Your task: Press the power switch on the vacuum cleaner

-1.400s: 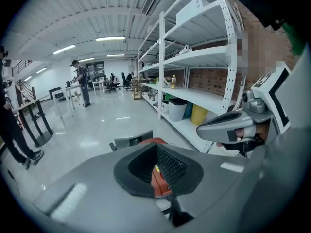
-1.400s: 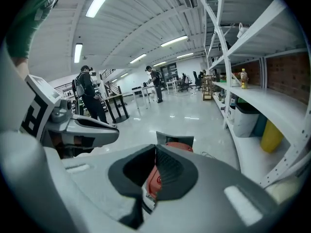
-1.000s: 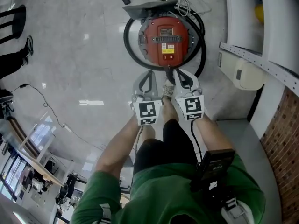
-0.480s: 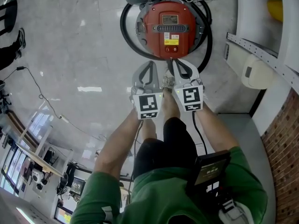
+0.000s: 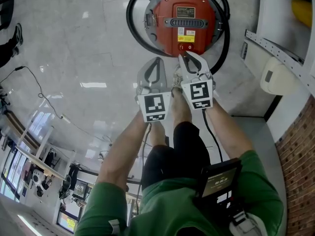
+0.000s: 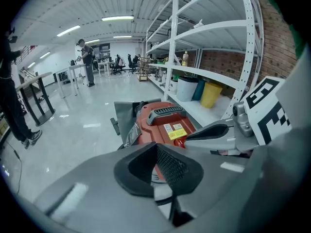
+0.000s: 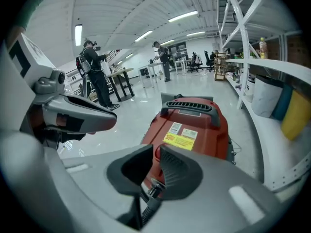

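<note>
The red vacuum cleaner (image 5: 182, 14) stands on the floor ahead, with a black handle (image 5: 183, 22) and a yellow label on top. Its small red power switch (image 5: 185, 47) sits on the near edge. My right gripper (image 5: 183, 56) is shut, with its tips just below the switch; I cannot tell whether they touch. In the right gripper view the shut right gripper (image 7: 156, 152) covers the front of the vacuum (image 7: 197, 127). My left gripper (image 5: 156, 60) is shut on nothing and hangs beside it, short of the vacuum (image 6: 163, 123).
A black hose (image 5: 135, 33) loops around the vacuum. White shelving (image 5: 278, 53) and a white container (image 5: 278, 77) stand to the right, with a brick wall (image 5: 300, 146) nearer. A thin cable (image 5: 39, 97) lies on the floor at left. People (image 7: 95, 76) stand far off.
Both grippers have moved forward towards the vacuum, which now looks closer. The right gripper's tips have reached the near edge by the switch.
</note>
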`<state>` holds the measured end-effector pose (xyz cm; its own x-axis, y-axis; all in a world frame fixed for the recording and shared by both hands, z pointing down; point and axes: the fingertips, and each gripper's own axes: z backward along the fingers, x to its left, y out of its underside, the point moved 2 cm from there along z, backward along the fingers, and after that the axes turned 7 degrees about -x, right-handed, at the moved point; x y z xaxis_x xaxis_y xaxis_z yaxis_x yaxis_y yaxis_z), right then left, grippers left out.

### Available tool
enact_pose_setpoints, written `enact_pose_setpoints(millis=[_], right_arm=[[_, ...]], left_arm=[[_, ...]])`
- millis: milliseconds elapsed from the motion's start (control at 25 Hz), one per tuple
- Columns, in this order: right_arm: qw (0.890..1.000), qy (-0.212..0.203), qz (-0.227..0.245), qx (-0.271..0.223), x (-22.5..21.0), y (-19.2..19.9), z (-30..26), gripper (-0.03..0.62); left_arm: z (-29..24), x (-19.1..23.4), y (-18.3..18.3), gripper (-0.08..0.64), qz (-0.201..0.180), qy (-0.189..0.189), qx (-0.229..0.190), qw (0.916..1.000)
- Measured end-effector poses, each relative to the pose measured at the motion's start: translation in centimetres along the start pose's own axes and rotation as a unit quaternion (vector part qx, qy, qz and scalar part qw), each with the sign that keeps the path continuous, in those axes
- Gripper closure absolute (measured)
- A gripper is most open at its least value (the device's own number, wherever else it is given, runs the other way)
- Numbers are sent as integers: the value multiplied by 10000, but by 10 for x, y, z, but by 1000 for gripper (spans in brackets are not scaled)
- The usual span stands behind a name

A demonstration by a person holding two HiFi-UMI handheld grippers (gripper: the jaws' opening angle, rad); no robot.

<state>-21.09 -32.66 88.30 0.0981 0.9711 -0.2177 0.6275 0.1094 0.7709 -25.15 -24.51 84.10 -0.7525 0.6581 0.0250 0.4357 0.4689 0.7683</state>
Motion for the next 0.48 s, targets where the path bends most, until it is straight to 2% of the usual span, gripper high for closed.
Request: enact_pose_setpoints(millis=[480], right_arm=[[9997, 59, 66, 225, 1, 2, -16, 557]], left_arm=[[-3, 8, 9, 554, 51, -28, 77, 10000]])
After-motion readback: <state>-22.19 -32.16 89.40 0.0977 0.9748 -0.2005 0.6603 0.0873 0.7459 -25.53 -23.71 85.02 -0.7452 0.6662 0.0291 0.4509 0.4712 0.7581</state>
